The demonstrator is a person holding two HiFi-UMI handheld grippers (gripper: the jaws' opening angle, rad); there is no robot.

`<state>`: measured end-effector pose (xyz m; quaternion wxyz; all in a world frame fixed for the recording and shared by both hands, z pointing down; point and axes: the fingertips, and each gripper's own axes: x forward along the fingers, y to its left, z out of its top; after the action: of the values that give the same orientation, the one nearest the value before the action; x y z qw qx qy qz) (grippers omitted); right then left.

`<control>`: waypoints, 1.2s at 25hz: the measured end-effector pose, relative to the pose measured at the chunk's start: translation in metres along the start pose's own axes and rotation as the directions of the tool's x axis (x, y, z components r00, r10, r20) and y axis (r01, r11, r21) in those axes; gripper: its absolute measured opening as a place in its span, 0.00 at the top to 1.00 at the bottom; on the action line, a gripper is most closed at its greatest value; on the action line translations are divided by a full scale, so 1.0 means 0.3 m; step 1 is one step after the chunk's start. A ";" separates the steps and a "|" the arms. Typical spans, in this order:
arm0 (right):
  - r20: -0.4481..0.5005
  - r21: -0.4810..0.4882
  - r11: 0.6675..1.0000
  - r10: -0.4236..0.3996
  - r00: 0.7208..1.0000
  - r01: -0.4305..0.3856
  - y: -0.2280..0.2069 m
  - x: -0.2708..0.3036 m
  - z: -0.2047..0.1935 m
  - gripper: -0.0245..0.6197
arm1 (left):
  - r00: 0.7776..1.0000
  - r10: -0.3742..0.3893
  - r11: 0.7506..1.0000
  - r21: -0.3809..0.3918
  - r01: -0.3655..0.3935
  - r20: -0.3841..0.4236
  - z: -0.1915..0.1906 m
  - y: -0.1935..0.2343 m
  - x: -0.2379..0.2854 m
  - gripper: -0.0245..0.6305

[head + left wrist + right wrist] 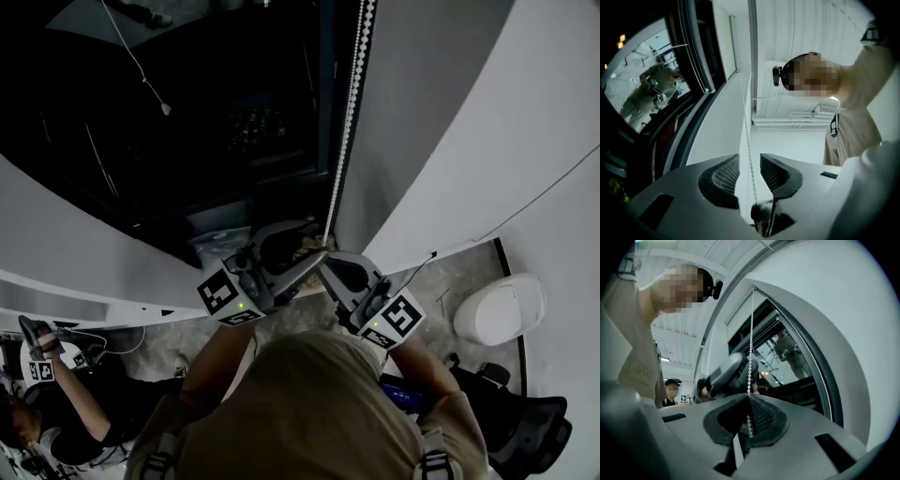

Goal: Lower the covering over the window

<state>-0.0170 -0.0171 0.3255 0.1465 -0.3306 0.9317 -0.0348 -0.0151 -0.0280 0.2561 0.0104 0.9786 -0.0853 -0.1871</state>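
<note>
The broad dark glass window [187,122] ahead of me is bare; the covering itself shows in no view. Its thin white beaded pull chain [349,103] hangs upright along the window's right frame, ending where my two tools meet. My right gripper [749,397] is clamped tight on the beads. My left gripper [750,161], just above it, stands partly open, with the chain running free between its pads. I judge the right hand pulls next.
</note>
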 end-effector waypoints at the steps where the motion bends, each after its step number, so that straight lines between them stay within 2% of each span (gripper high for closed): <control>1: -0.015 0.010 1.000 0.013 1.000 -0.013 0.007 -0.005 -0.016 0.95 | 0.999 -0.002 1.000 0.000 0.002 -0.041 -0.007 -0.012 0.033 0.78; 2: -0.027 0.020 1.000 0.020 0.999 -0.020 0.009 -0.013 -0.030 0.95 | 0.996 0.010 1.000 0.024 -0.008 -0.087 -0.024 -0.020 0.055 0.92; 4: -0.042 0.019 0.999 0.027 0.999 -0.026 0.008 -0.035 -0.050 0.95 | 0.990 0.054 0.996 0.078 -0.043 -0.134 -0.060 -0.023 0.060 0.93; 6: -0.038 -0.041 0.999 0.032 0.999 -0.034 0.010 -0.058 -0.051 0.95 | 0.987 0.110 0.992 0.073 -0.102 -0.116 -0.086 0.010 0.028 0.93; 7: -0.026 -0.071 0.997 0.035 0.999 -0.037 0.008 -0.071 -0.041 0.91 | 0.984 0.139 0.989 0.066 -0.132 -0.109 -0.103 0.032 0.007 0.93; 8: -0.007 -0.091 0.995 0.035 0.999 -0.035 -0.002 -0.087 -0.024 0.75 | 0.981 0.160 0.986 0.064 -0.154 -0.110 -0.126 0.047 -0.011 0.93; 9: 0.021 -0.103 0.994 0.029 0.999 -0.027 -0.019 -0.103 0.001 0.71 | 0.978 0.169 0.985 0.065 -0.162 -0.120 -0.155 0.052 -0.024 0.93; 11: 0.076 -0.116 0.993 0.010 0.997 -0.001 -0.056 -0.113 0.060 0.72 | 0.976 0.155 0.987 0.065 -0.147 -0.150 -0.225 0.031 -0.030 0.93; 14: 0.071 -0.130 0.991 0.018 0.997 -0.009 -0.080 -0.097 0.092 0.72 | 0.978 0.122 0.992 0.060 -0.113 -0.170 -0.307 -0.035 -0.008 0.93; 16: 0.033 -0.143 0.988 0.063 0.997 -0.058 -0.062 -0.087 0.090 0.86 | 0.977 0.125 0.991 0.060 -0.117 -0.172 -0.324 -0.063 0.006 0.93; 18: 0.009 -0.154 0.983 0.105 0.994 -0.103 -0.038 -0.075 0.096 0.92 | 0.975 0.143 0.989 0.063 -0.135 -0.167 -0.317 -0.070 0.010 0.93; 23: -0.061 -0.127 0.981 0.139 0.988 -0.146 -0.047 -0.059 0.064 0.92 | 0.964 0.171 0.979 0.149 -0.142 -0.203 -0.331 -0.050 -0.015 0.93; 27: -0.053 -0.051 0.984 0.166 0.985 -0.169 -0.063 -0.064 0.075 0.92 | 0.965 0.160 0.979 0.157 -0.129 -0.208 -0.337 -0.056 0.003 0.93; 30: -0.049 -0.041 0.985 0.166 0.985 -0.168 -0.082 -0.071 0.097 0.91 | 0.965 0.150 0.982 0.150 -0.119 -0.213 -0.346 -0.070 0.033 0.93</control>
<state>0.0222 -0.0221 0.3070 0.1204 -0.2537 0.9597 -0.0090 0.0356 -0.0103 0.3478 -0.0341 0.9838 -0.1623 -0.0685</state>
